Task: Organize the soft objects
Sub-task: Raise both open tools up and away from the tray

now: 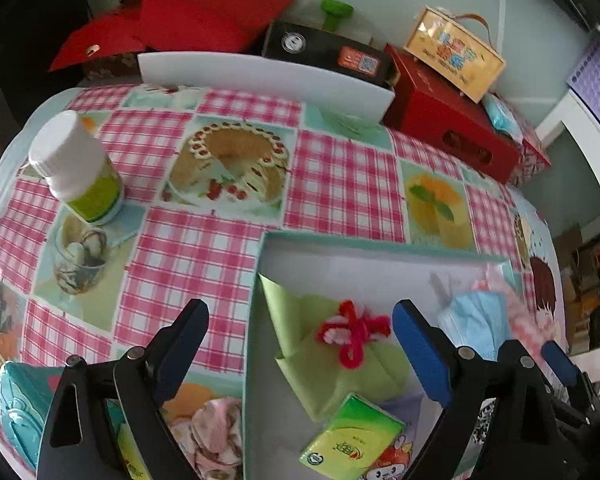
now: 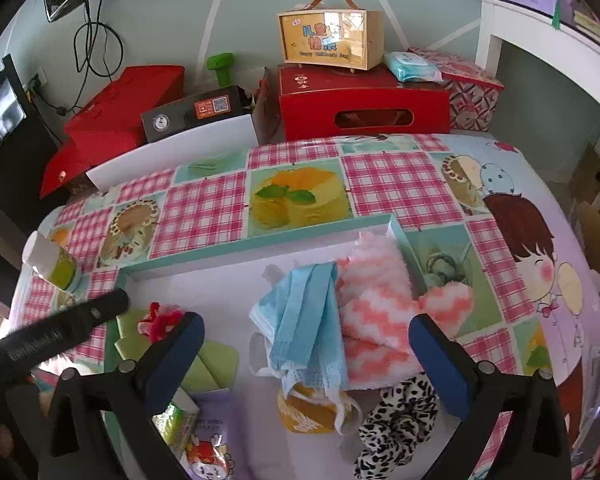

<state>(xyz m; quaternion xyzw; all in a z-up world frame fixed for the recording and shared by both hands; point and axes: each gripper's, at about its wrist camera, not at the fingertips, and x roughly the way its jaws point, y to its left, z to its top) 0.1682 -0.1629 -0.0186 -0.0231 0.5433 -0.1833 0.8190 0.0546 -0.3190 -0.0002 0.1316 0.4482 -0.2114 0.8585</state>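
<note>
1. Checked pink worktop (image 2: 396,184) carrying shallow white box with teal rim (image 2: 260,240), already holding soft items.
2. Blue pleated face mask (image 2: 304,320) lying inside, released.
3. Right tongs (image 2: 306,364) and left tongs (image 1: 300,344) gaping, empty.
4. Next, probably: fetching pink crumpled cloth (image 1: 212,436) outside box.

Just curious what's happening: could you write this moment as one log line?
left gripper: open, empty | right gripper: open, over blue face mask | mask, pink-white fuzzy cloth: in teal-rimmed box
</note>
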